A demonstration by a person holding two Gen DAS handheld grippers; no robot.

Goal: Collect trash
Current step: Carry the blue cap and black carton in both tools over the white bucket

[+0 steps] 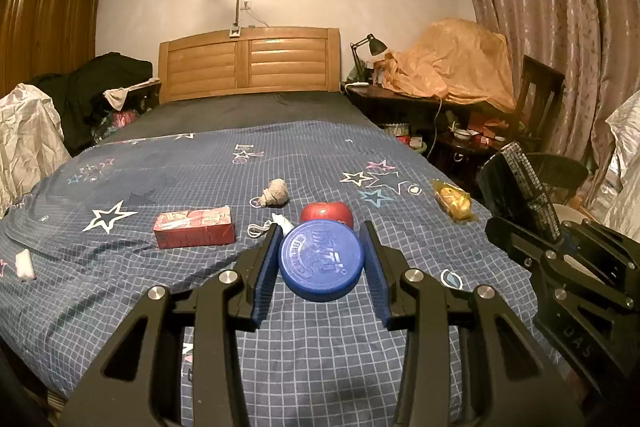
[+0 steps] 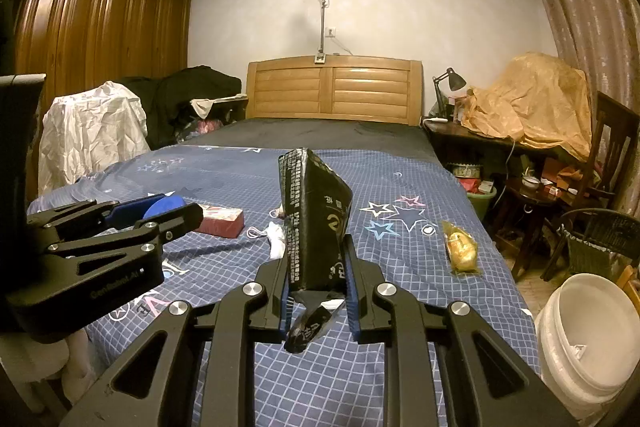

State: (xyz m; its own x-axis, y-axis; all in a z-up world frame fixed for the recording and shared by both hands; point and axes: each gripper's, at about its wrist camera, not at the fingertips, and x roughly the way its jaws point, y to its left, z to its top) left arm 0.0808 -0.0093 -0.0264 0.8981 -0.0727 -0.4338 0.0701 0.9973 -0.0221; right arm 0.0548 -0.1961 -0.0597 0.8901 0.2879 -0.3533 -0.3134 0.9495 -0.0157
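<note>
The left gripper (image 1: pixel 321 259) clamps a blue lid (image 1: pixel 321 260) and the right gripper (image 2: pixel 316 287) pinches a black wrapper (image 2: pixel 314 219), both above the bed (image 1: pixel 320 347), neither yet dropped in the white bucket (image 2: pixel 588 335), while a red box (image 1: pixel 195 227), yellow packet (image 1: pixel 454 200) and tissues (image 1: pixel 276 192) remain uncollected.

Both cameras are sitting low over the foot of the bed (image 1: pixel 320 347), looking along their own fingers toward the headboard (image 1: pixel 250 63). The left view is hanging close above the quilt; the right view is sitting beside it, further right, taking in the white bucket (image 2: pixel 588 331). Both are sharing the quilt, headboard, wardrobe (image 2: pixel 104 23) and desk lamp (image 2: pixel 452 81), and each is catching the other gripper at its edge.
</note>
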